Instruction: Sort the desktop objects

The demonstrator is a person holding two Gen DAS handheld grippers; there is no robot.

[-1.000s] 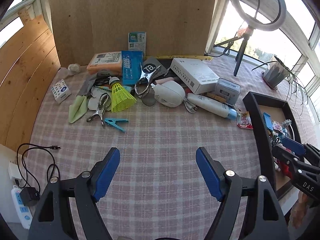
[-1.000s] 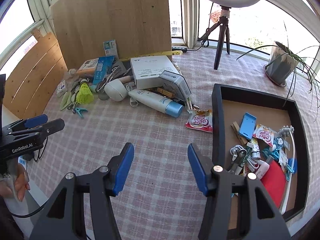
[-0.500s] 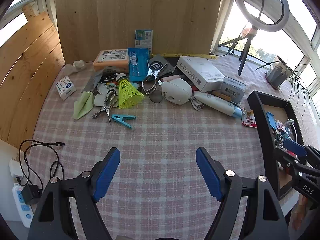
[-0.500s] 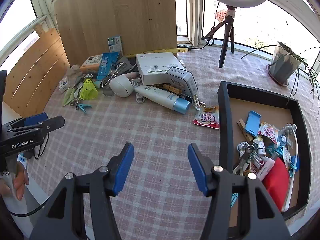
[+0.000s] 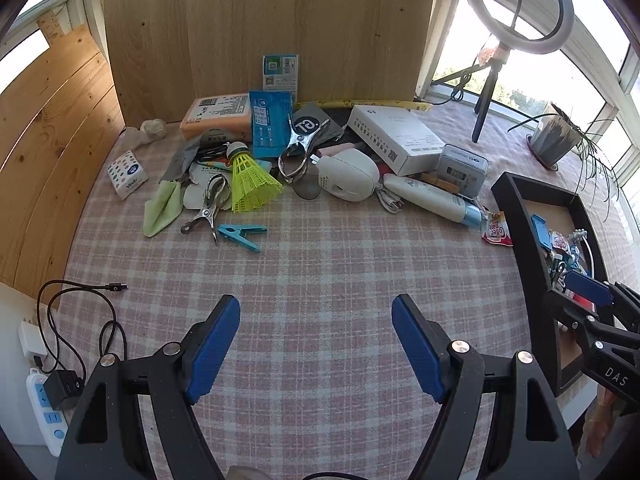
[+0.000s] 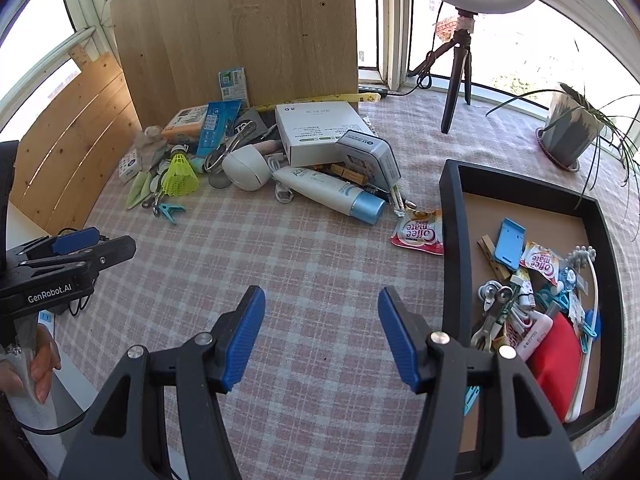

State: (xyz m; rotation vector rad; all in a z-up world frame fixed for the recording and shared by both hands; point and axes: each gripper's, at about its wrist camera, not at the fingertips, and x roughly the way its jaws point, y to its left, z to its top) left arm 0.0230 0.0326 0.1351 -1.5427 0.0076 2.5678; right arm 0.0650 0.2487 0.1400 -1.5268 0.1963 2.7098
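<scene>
Both tools spread, empty: left tool (image 5: 316, 308), right tool (image 6: 321, 300). Sachet (image 6: 419, 233) ahead-right of right tool, beside tray (image 6: 451, 240); right nearer. Clutter pile far ahead.

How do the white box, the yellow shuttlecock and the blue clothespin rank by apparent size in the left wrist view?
1. White box, largest.
2. Yellow shuttlecock.
3. Blue clothespin, smallest, though nearest the camera.

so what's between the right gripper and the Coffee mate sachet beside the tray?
Nothing: only bare checked tablecloth lies between the right gripper and the Coffee mate sachet, per the right wrist view.
</scene>
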